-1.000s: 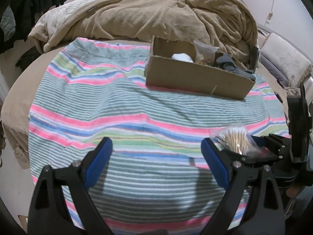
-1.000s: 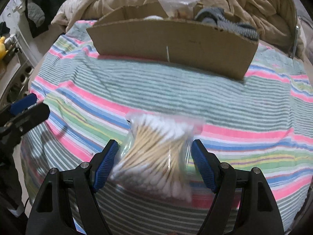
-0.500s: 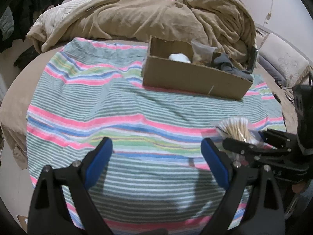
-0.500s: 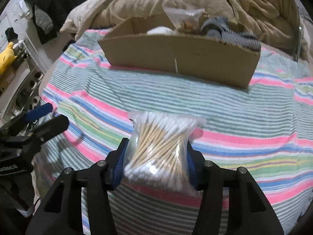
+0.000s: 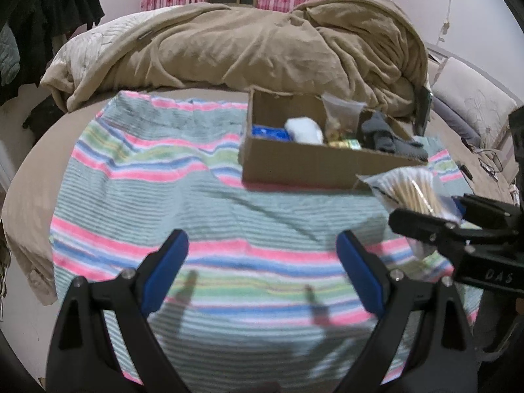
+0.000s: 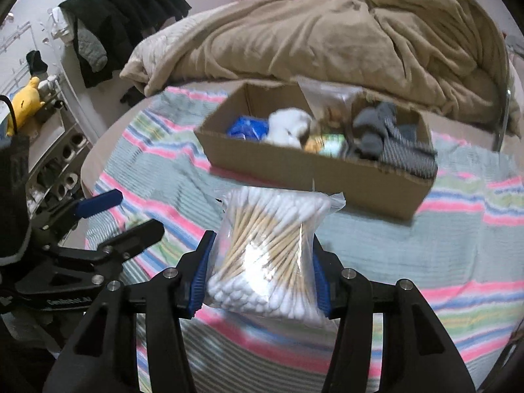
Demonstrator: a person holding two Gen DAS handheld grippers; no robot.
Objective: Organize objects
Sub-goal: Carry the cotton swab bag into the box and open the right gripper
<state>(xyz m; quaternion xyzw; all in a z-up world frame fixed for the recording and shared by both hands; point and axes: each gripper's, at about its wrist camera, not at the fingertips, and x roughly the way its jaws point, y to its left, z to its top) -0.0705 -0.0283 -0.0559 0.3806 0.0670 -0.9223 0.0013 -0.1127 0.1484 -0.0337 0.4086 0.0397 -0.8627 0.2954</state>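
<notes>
Jaws of right gripper (image 6: pixel 260 267) clamped on cotton-swab bag (image 6: pixel 271 252), raised above the bed, cardboard box (image 6: pixel 314 170) lying at twelve o'clock, long axis crosswise; left gripper (image 5: pixel 262 271) gaping, empty.

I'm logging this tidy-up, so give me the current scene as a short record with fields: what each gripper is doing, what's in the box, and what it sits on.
right gripper: shut on the bag of cotton swabs, lifted above the cloth
left gripper: open, holding nothing
cardboard box: open top, on the striped cloth
box contents: blue packet, white bundle, clear bag, grey socks
behind box: tan blanket
task state: swabs not yet in the box
</notes>
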